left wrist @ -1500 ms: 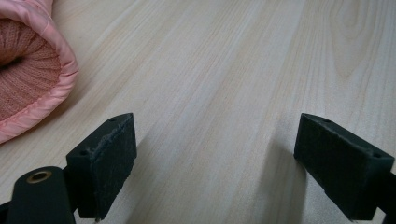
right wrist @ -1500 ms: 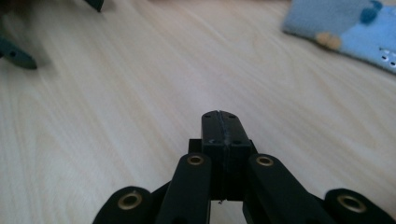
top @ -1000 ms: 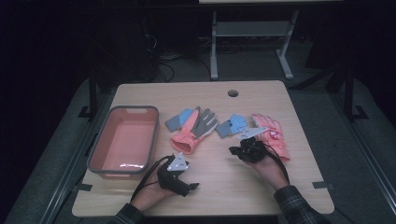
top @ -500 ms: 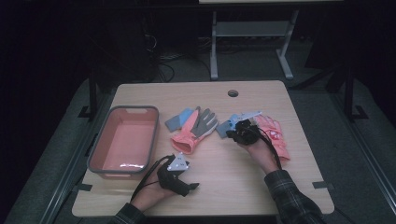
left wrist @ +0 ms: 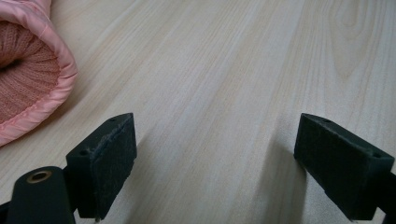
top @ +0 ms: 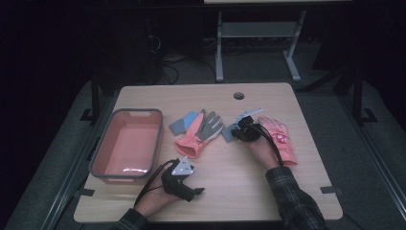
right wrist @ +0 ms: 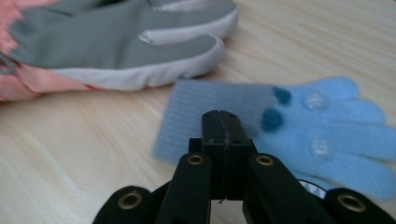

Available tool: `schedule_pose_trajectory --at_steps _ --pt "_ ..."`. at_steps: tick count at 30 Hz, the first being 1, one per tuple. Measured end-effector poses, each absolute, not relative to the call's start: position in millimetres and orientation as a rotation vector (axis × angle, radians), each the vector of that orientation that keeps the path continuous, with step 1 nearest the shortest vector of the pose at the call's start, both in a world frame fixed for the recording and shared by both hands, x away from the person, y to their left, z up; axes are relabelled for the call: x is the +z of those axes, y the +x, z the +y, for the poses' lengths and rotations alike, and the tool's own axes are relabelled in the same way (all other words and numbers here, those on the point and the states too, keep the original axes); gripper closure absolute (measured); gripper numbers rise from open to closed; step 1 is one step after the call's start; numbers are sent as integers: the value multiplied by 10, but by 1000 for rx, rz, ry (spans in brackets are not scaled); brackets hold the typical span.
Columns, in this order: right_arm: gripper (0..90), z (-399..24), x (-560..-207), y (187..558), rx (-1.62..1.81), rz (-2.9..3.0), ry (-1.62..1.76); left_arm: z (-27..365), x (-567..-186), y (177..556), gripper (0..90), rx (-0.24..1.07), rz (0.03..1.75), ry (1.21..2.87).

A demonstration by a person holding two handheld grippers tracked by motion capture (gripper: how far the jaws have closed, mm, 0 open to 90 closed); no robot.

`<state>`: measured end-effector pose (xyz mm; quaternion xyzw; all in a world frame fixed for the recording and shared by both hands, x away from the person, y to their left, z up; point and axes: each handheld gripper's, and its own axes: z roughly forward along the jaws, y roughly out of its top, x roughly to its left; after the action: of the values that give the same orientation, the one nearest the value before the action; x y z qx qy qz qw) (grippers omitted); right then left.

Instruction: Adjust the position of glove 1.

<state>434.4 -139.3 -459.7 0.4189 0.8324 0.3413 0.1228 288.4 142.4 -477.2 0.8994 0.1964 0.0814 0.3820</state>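
One blue glove [right wrist: 299, 126] just beyond right claw [right wrist: 220, 122]

Pale, matt wood-grain surface [left wrist: 224, 70]; soft knitted blue glove [right wrist: 299, 126]; grey glove [right wrist: 121, 42] of smooth cloth; glossy plastic tub [top: 125, 143].

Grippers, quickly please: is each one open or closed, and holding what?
Left gripper: open, holding nothing.
Right gripper: closed, holding nothing.

We read this as a lab recording station. A bare wooden table [top: 210, 96] stands in a darkened room. Behind it we see loose cables [top: 165, 57] and a metal stand [top: 253, 33].
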Motion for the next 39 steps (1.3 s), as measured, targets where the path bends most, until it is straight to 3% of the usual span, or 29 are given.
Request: schedule_pose_trajectory --at_steps 17,39 --pt "899 -1394 -4626 4130 950 2501 1150 1424 -4773 2884 123 207 502 2294" --pt "899 -1382 -4611 3532 977 2617 1017 1420 -4775 2880 123 204 508 2287"
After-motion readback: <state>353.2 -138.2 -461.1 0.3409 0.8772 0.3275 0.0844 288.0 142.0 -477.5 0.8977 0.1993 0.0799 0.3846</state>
